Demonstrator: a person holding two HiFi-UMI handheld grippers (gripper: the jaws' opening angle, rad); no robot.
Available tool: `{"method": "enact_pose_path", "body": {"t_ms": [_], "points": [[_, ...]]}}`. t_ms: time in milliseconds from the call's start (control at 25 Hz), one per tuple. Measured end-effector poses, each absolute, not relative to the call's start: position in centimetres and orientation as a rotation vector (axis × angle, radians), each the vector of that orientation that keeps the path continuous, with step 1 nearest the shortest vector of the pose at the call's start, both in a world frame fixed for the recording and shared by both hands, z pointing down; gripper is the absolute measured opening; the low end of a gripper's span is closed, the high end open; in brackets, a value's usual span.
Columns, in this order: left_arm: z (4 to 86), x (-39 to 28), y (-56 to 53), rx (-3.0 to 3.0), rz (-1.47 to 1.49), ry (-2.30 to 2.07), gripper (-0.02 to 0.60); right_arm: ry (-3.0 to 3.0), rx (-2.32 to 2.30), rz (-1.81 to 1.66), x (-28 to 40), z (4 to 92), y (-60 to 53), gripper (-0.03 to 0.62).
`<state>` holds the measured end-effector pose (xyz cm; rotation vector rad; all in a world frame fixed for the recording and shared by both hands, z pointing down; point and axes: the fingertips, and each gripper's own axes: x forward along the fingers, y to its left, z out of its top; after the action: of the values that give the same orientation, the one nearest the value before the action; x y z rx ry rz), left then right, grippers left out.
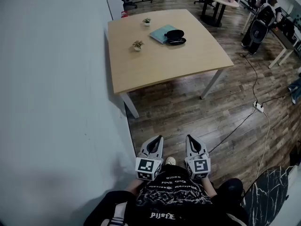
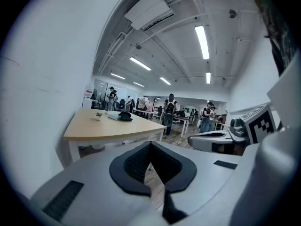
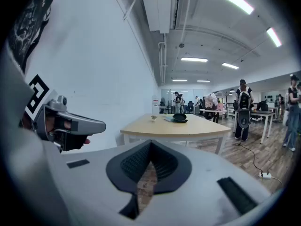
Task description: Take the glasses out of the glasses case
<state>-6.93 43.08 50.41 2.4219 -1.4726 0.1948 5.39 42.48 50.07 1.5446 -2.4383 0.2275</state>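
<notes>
A black glasses case [image 1: 175, 36] lies open on a light blue pad [image 1: 161, 33] at the far side of a wooden table [image 1: 164, 60]; it also shows small and distant as the case [image 2: 124, 116] in the left gripper view and the case [image 3: 179, 117] in the right gripper view. Whether glasses lie in it I cannot make out. Both grippers are held close to my body, well short of the table. My left gripper [image 1: 157, 141] and right gripper [image 1: 190, 140] are side by side, both shut and empty.
Two small potted plants [image 1: 138, 44] [image 1: 147, 20] stand on the table. A white wall [image 1: 56, 79] runs along the left. A power strip [image 1: 258, 107] and cable lie on the wood floor at right. People and desks fill the far background.
</notes>
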Motion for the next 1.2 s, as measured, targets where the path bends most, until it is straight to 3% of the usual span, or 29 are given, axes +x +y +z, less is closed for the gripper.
{"method": "enact_pose_path", "body": {"t_ms": [800, 880, 920, 1000, 1040, 1080, 1200], "points": [[49.9, -7.2, 43.8, 2.414, 0.145, -1.478, 0.003, -2.495, 1.552, 0.226, 5.4, 49.6, 43.4, 0.008], [50.1, -7.3, 43.8, 2.390, 0.160, -1.486, 0.003, -2.500, 1.572, 0.235, 5.7, 49.3, 43.4, 0.103], [50.4, -7.4, 43.8, 2.374, 0.168, -1.493, 0.008, -2.499, 1.585, 0.236, 6.0, 49.2, 43.4, 0.107], [50.9, -7.4, 43.8, 2.346, 0.177, -1.485, 0.092, -2.493, 1.605, 0.238, 6.6, 49.3, 43.5, 0.112], [51.2, -7.2, 43.8, 2.334, 0.179, -1.472, 0.173, -2.491, 1.606, 0.243, 6.9, 49.4, 43.5, 0.185], [51.4, -7.1, 43.8, 2.324, 0.181, -1.462, 0.218, -2.488, 1.605, 0.245, 7.1, 49.5, 43.5, 0.215], [51.7, -6.8, 43.6, 2.302, 0.181, -1.469, 0.250, -2.483, 1.592, 0.232, 7.8, 49.7, 43.4, 0.215]]}}
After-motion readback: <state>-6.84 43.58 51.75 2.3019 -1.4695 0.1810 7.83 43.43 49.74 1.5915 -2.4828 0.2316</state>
